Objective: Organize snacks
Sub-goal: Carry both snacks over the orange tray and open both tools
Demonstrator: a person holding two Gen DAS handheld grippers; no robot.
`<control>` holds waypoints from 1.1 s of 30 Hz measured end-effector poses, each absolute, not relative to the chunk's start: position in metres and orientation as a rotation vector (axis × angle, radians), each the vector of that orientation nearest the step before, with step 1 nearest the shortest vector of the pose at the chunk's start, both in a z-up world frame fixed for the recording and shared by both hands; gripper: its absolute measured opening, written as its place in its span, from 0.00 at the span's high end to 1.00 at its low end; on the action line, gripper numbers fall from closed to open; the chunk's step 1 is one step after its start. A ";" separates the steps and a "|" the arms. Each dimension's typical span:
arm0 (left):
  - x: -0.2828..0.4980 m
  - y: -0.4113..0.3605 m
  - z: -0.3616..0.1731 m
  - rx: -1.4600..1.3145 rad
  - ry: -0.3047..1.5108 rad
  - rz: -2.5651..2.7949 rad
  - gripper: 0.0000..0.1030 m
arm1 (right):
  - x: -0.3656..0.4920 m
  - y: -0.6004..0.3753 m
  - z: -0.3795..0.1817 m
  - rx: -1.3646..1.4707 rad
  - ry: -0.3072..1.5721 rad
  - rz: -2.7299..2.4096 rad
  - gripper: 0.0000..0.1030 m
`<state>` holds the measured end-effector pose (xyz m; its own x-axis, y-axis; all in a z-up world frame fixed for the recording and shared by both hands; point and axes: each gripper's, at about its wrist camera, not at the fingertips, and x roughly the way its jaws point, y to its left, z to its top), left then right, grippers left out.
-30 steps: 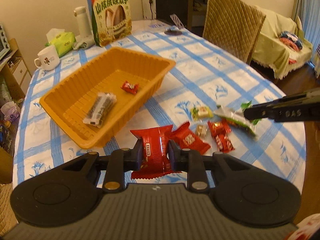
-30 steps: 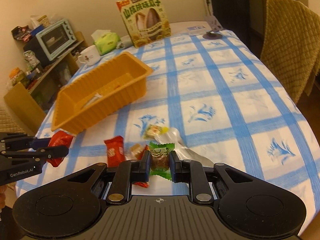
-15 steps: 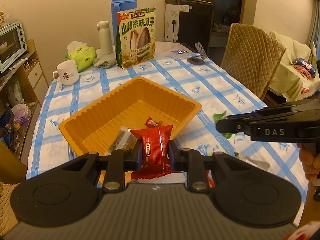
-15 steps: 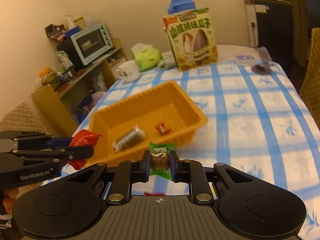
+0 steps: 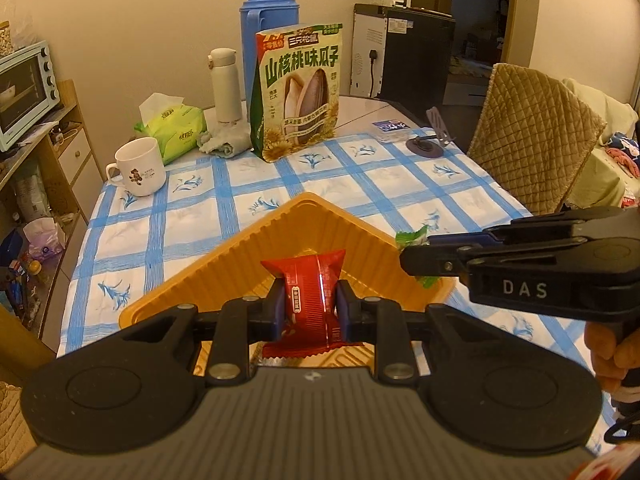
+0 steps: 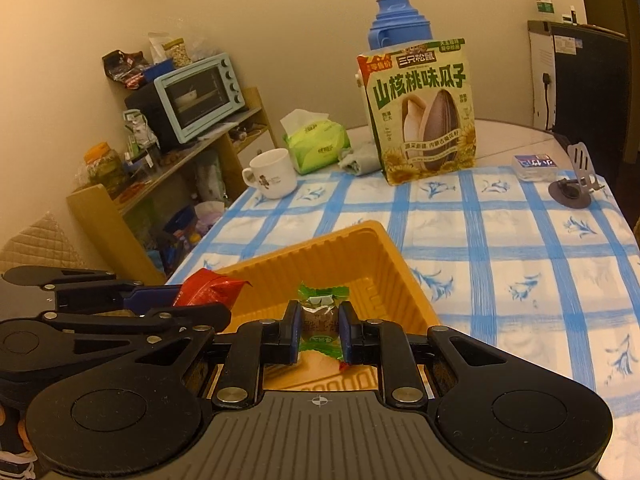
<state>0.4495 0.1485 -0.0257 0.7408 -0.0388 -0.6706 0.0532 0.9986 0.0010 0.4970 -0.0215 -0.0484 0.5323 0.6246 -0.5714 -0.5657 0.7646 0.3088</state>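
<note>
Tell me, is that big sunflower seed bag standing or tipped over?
Standing. The sunflower seed bag sits upright on the checked tablecloth, its front print facing us.

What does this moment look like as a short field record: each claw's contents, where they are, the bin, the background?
left claw: shut on red snack packet, above the orange bin
right claw: shut on green-wrapped candy, also above the bin
bin contents: mostly hidden by the claws
table: blue-checked cloth
far end: sunflower seed bag, blue thermos, white bottle, mug, tissue pack
release: not yet done
</note>
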 end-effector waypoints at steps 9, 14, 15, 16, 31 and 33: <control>0.490 0.159 -0.040 -0.001 0.763 -0.052 0.77 | 0.532 -0.014 -0.065 0.098 0.742 0.691 0.80; 0.509 0.160 -0.052 -0.017 0.789 -0.052 0.77 | 0.549 -0.010 -0.077 0.092 0.765 0.682 0.80; 0.512 0.160 -0.055 -0.019 0.795 -0.052 0.77 | 0.552 -0.010 -0.079 0.091 0.770 0.679 0.80; 0.515 0.160 -0.057 -0.020 0.800 -0.052 0.77 | 0.554 -0.009 -0.082 0.090 0.774 0.675 0.81; 0.540 0.167 -0.085 -0.054 0.861 -0.028 0.68 | 0.571 -0.010 -0.100 0.110 0.821 0.667 0.81; 0.539 0.169 -0.085 -0.057 0.862 -0.021 0.67 | 0.571 -0.008 -0.101 0.109 0.823 0.669 0.81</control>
